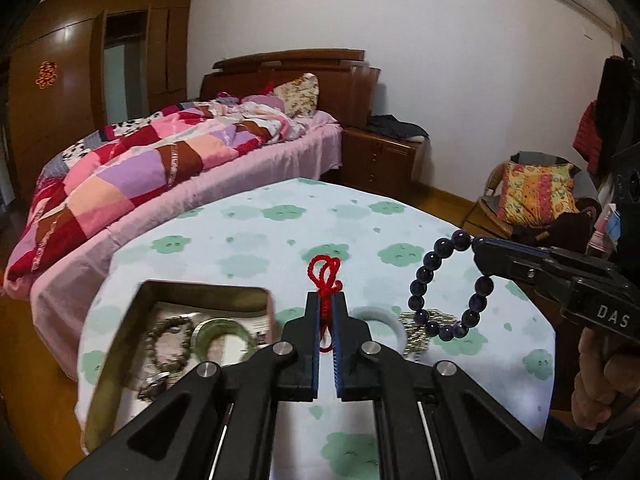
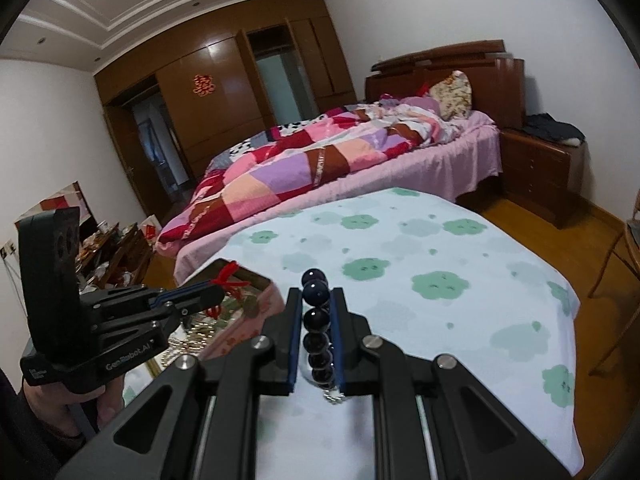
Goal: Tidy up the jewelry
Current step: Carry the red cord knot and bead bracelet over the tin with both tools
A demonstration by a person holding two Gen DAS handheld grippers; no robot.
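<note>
My left gripper (image 1: 326,300) is shut on a red cord bracelet (image 1: 325,276) and holds it above the table, just right of an open metal tin (image 1: 120,320). The tin holds a beaded bracelet (image 1: 168,344) and a green bangle (image 1: 224,340). My right gripper (image 2: 316,300) is shut on a dark purple bead bracelet (image 2: 316,320), which hangs in the air in the left wrist view (image 1: 448,288). A white bangle (image 1: 384,316) and a silver chain (image 1: 420,332) lie on the cloth below. The left gripper (image 2: 216,294) shows over the tin (image 2: 248,284) in the right wrist view.
The table has a pale cloth with green cloud prints (image 1: 280,232). A bed with a patchwork quilt (image 1: 140,168) stands behind it, a wooden nightstand (image 1: 380,152) at its head, a chair with a cushion (image 1: 536,196) to the right.
</note>
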